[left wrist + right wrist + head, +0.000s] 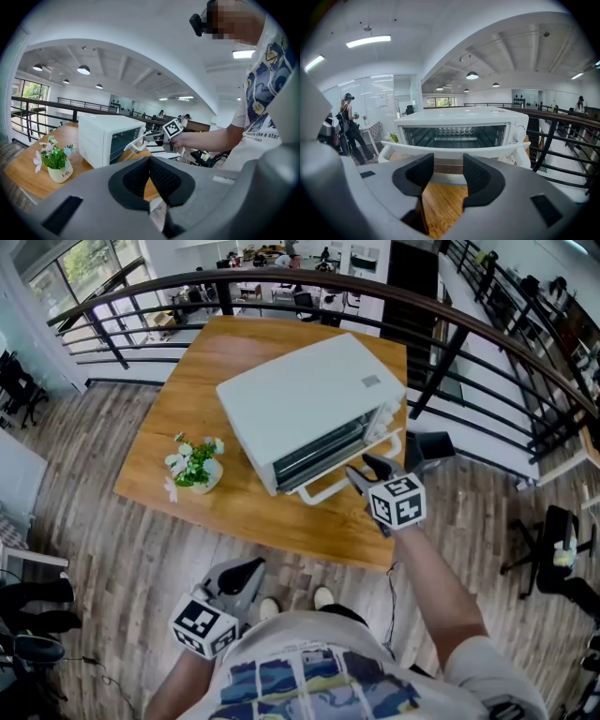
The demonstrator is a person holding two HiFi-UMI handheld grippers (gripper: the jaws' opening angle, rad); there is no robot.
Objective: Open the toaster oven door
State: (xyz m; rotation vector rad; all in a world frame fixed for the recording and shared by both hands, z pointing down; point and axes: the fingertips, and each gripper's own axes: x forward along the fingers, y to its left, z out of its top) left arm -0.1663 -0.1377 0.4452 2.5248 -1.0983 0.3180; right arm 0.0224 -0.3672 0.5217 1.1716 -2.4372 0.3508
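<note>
While our right gripper (448, 164) hovers with its jaws spread and nothing between them, the white handle (454, 151) of the toaster oven (459, 117) runs crosswise just beyond and slightly above the jaw tips, close but not clasped. Through the gap between the jaws we see the lower edge of the door (487, 136) and a strip of the wooden table (187, 381). Behind the handle, the glass shows wire racks (450, 131) inside; whether the door has parted from its frame we cannot tell. A control knob (519, 136) sits at the oven's right end.

From the head view, the oven stands askew on the table with its front turned toward us. Its handle lies near the table's near right corner, where the right gripper reaches in over the edge. Our left gripper (150, 161) hangs low by the body, well apart from the oven, its jaws pressed together on nothing.

A small pot of flowers (195, 465) stands on the table left of the oven, near but not touching it. A dark railing (441, 357) curves round behind the table, and the floor (94, 549) is of wood planks. A person (349, 126) stands far off at the left of the right gripper view.
</note>
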